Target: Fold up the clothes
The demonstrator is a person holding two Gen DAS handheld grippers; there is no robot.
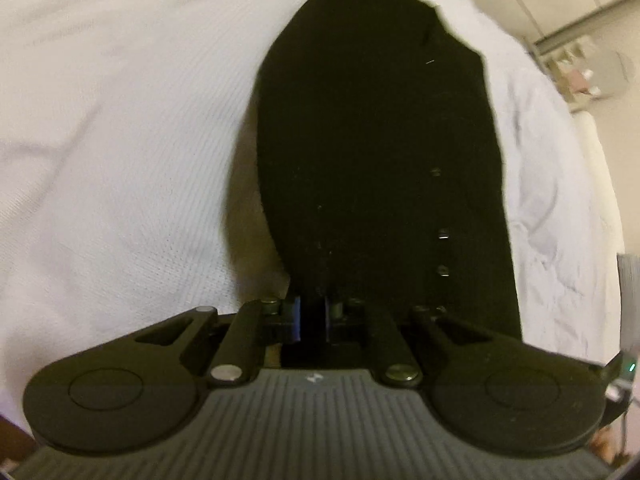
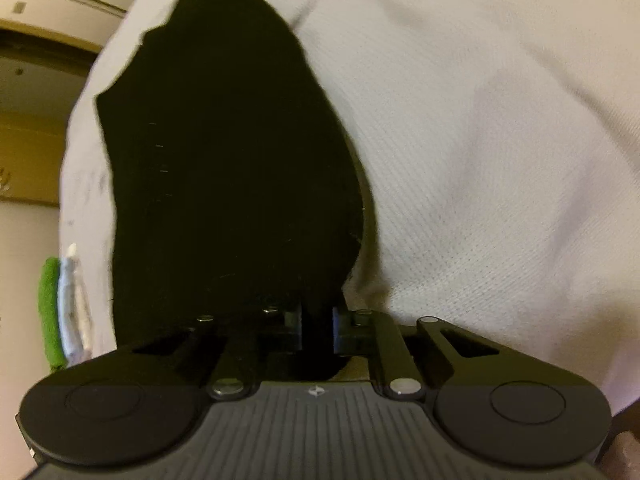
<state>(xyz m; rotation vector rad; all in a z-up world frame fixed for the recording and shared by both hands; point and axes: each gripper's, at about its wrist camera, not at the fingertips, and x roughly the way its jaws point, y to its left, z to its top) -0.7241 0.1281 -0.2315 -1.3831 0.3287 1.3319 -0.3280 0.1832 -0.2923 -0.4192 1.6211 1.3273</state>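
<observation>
A black garment (image 1: 372, 152) fills the middle of the left wrist view, draped up and away from my left gripper (image 1: 313, 320), whose jaws are pinched shut on its near edge. A few small snaps run down its right side. In the right wrist view the same black garment (image 2: 224, 152) hangs over the left half, and my right gripper (image 2: 316, 326) is shut on its lower edge. White mesh fabric (image 1: 120, 140) lies beside the black cloth in both views, also seen as white mesh fabric (image 2: 500, 152) on the right. The fingertips are mostly buried in the cloth.
White bedding (image 1: 560, 240) spreads under the clothes. A cabinet wall and a shelf with small items (image 1: 584, 72) stand at the far right. A green and white folded pile (image 2: 64, 312) sits at the left edge, with a wooden wall (image 2: 32, 152) behind.
</observation>
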